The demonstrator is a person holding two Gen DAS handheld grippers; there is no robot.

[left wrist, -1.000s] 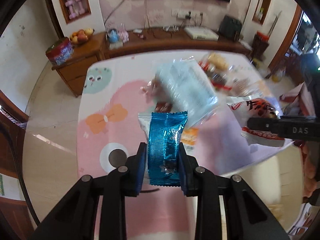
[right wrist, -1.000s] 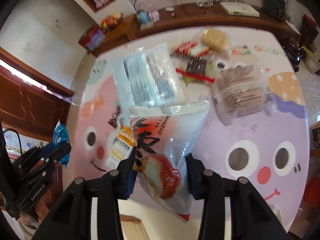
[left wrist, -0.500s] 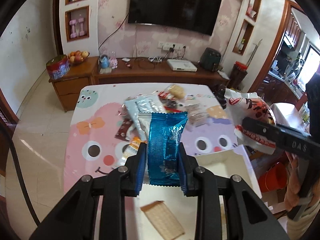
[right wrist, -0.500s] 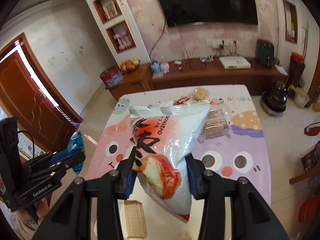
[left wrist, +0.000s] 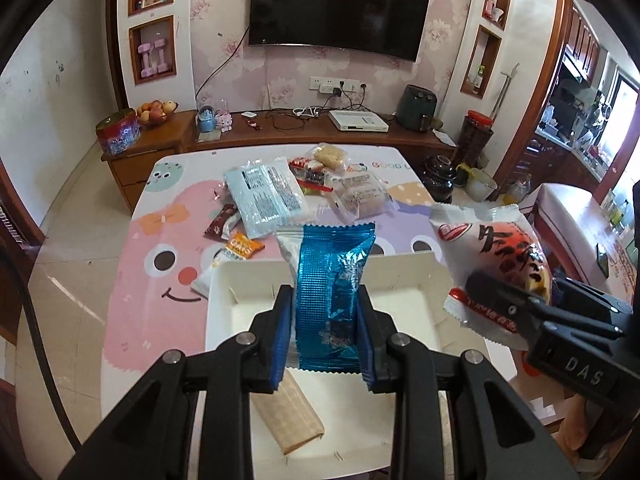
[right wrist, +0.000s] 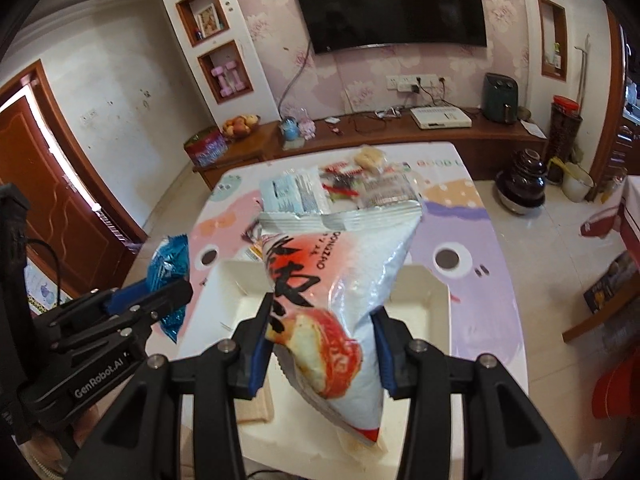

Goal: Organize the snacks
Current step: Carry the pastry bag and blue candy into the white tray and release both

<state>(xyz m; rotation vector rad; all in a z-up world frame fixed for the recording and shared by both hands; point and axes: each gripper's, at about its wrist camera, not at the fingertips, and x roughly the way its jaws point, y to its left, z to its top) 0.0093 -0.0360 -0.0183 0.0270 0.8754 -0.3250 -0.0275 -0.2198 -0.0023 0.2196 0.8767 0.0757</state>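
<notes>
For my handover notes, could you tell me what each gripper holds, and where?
Left gripper pinches the blue foil packet's lower half; right gripper grips the white-and-red snack bag near its bottom.

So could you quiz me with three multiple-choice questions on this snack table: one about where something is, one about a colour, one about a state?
1. Where does the wafer biscuit lie?
A. in the white box
B. on the floor
C. on the TV shelf

2. What colour is the packet in the left gripper?
A. green
B. shiny blue
C. yellow

3. The right gripper is:
A. empty
B. lying on the table
C. clamped on the white-and-red snack bag

Answers: A, it rests on the box floor; B, blue foil shows between the pads; C, the bag is pinched between the pads.
</notes>
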